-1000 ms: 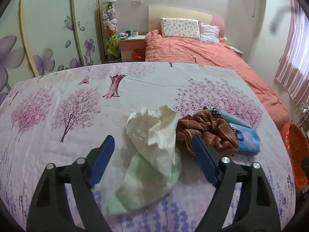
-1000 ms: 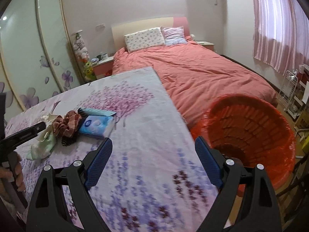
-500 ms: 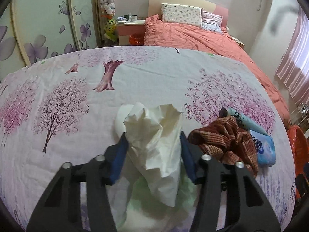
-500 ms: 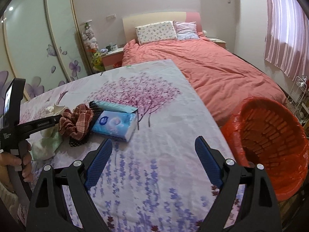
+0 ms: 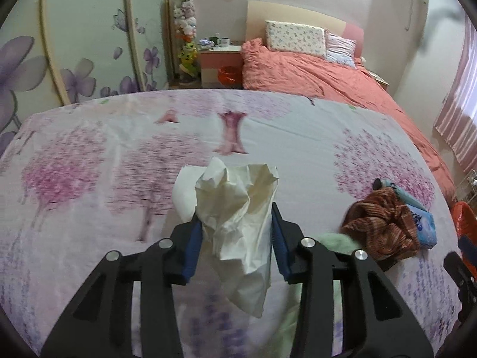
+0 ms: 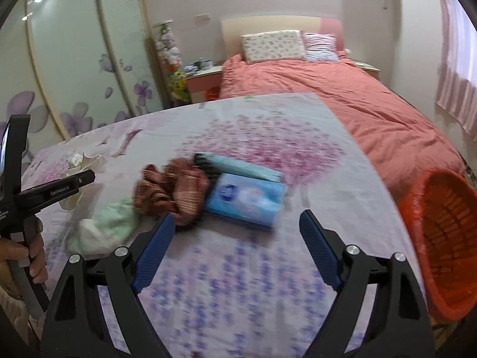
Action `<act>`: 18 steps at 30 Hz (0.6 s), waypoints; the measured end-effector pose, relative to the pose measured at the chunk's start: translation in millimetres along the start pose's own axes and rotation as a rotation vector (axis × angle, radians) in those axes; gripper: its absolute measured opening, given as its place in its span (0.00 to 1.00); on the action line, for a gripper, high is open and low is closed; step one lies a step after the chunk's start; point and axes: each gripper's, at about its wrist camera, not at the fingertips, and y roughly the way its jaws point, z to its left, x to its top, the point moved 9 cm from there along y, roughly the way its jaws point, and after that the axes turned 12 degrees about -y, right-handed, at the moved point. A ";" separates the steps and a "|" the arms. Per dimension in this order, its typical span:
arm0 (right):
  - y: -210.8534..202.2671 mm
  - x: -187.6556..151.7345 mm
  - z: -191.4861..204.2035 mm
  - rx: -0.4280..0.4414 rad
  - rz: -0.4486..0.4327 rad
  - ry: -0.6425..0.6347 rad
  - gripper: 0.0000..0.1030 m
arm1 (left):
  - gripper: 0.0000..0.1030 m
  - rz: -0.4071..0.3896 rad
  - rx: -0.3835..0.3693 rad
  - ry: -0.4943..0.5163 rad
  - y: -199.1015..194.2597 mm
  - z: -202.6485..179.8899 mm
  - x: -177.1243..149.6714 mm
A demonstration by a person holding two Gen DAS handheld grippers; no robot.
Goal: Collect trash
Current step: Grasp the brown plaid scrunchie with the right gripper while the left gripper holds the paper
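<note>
Cloth [image 6: 171, 189] on table [image 6: 268, 268], tissue pack [image 6: 246, 198] touching its right; basket [image 6: 444, 238] beside table's right edge.

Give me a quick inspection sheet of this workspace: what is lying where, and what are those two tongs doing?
Surface: table under a cloth printed with pink trees.
Job's things: crumpled paper between the left tongs' pads; orange basket at the table's right edge.
Clutter: brown striped cloth, blue tissue pack touching it, pale green cloth beside it.
Grippers: left tongs have just been closing, pads pressing the paper on both sides; right tongs have just been closing slightly, still wide with nothing between them.
Cables: nothing seen.
Surroundings: bed with a coral cover, pillows, nightstand, flowered wardrobe doors, pink curtain.
</note>
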 end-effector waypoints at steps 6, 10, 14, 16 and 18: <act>20.5 15.4 35.7 0.069 0.018 -0.034 0.57 | 0.40 -0.030 0.024 -0.013 -13.4 31.3 5.5; 31.9 23.5 58.7 0.092 0.021 -0.071 0.51 | 0.40 -0.035 0.024 -0.019 -17.4 44.0 3.9; 51.0 19.6 70.1 0.069 0.071 -0.112 0.51 | 0.40 -0.031 0.017 -0.028 -18.5 50.1 1.3; 58.7 13.4 71.5 0.065 0.105 -0.119 0.41 | 0.40 -0.031 0.013 -0.027 -18.6 51.5 0.6; 61.9 7.3 71.3 0.085 0.128 -0.105 0.26 | 0.40 -0.032 0.007 -0.026 -19.2 51.7 0.2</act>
